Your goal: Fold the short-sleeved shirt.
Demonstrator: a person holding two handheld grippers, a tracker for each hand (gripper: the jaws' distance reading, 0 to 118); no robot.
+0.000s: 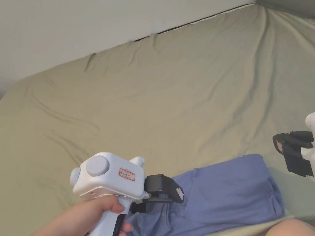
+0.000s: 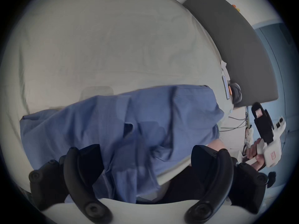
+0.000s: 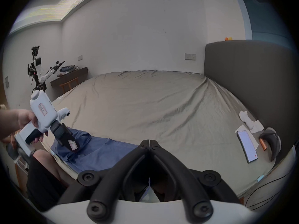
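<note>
Blue short-sleeved shirt (image 1: pixel 221 196) bunched at the near edge of the bed sheet (image 1: pixel 172 92), just beneath and ahead of the left gripper (image 1: pixel 177 193), off to the left of and below the right gripper (image 1: pixel 281 144). Crumpled, one part doubled over another, a little hanging over the bed edge toward the person's knee; not yet laid flat, so probably the very start of the folding. Left gripper jaws spread wide in its own view, shirt lying in the gap between them (image 2: pixel 145 146) but no jaw pressing on cloth: likely poised that way to come down and pinch an edge. Right gripper (image 3: pixel 149 141) held clear above bare sheet, jaws pressed together at the tips, nothing between them, seemingly waiting off to the side until a second corner is needed. Beyond the right gripper, well apart from the shirt, a phone (image 3: pixel 246 144) beside the dark headboard (image 3: pixel 250 82). Wide open stretch of sheet ahead of both grippers, probably the place for spreading the shirt out.
</note>
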